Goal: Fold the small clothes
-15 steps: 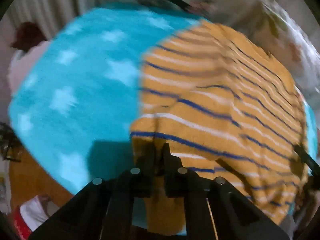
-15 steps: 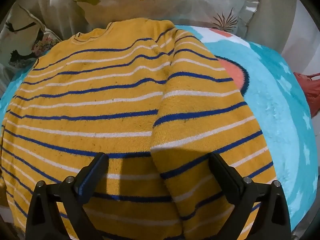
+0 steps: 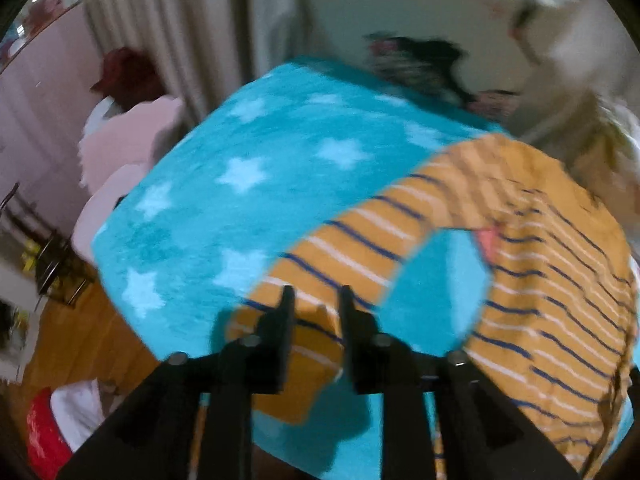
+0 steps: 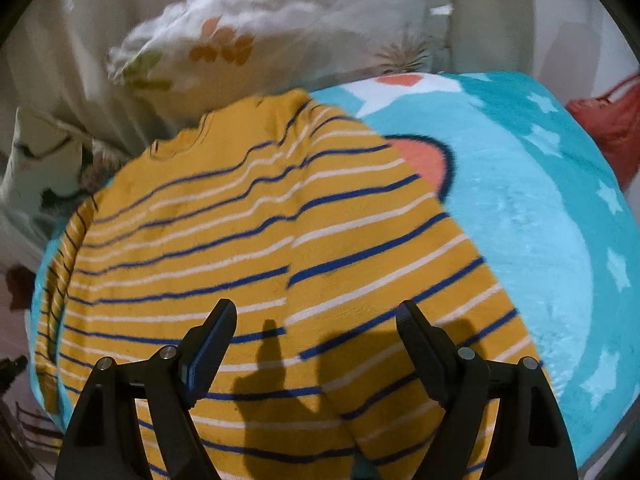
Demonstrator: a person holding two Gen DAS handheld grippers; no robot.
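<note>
Curtains stood behind a bed [image 3: 248,208] carrying a soft, light sweater [image 4: 248,248]. Left hand-held gripper [image 3: 316,312] pinched its sleeve cuff near the bed's edge; right hand-held gripper [image 4: 316,328] hung spread, empty.

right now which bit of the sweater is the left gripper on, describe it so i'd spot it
Start from the turquoise star blanket. On it lies the yellow striped sweater, body to the right. The sleeve arcs away from the body, the only narrow striped strip, its cuff end between the left gripper jaws.
</note>
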